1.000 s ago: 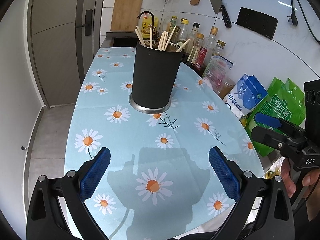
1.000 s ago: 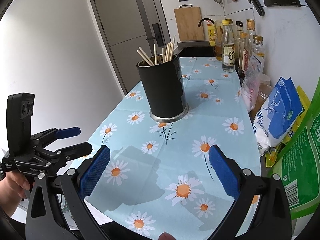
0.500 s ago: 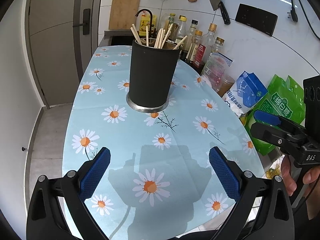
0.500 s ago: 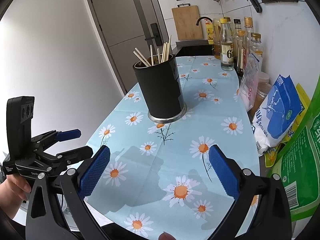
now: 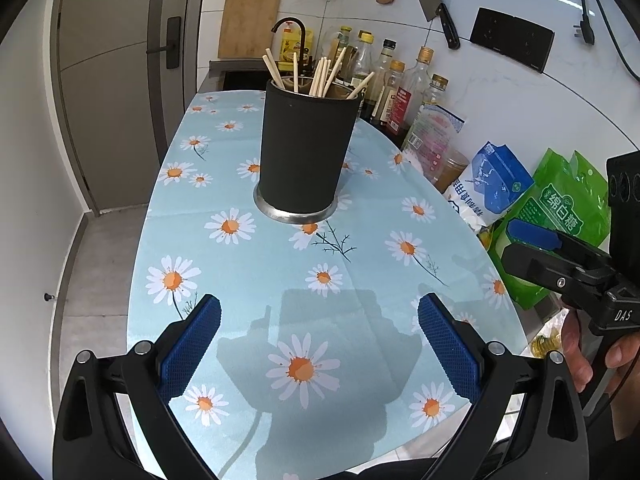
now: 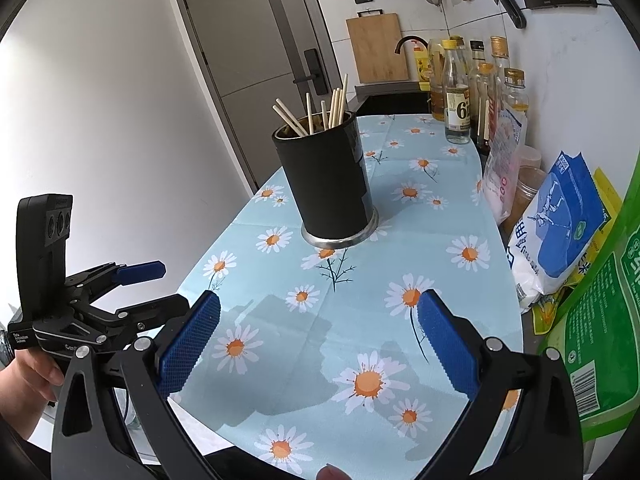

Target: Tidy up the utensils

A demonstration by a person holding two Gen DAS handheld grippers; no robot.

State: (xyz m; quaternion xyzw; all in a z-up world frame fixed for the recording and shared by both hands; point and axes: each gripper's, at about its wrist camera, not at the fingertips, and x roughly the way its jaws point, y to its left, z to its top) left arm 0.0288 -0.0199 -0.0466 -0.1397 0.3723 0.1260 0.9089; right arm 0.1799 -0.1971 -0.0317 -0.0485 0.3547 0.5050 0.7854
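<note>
Holder: 1 black cylindrical holder (image 5: pixel 306 152) with a metal base ring, upright mid-tabletop (image 5: pixel 248 280), daisy-print cloth.
Chopsticks: about 8 pale wooden chopsticks (image 5: pixel 320 76) standing inside.
Left claw (image 5: pixel 318 344): apart, empty, blue textured pads.
Right claw (image 6: pixel 318 344): apart, empty.
</note>
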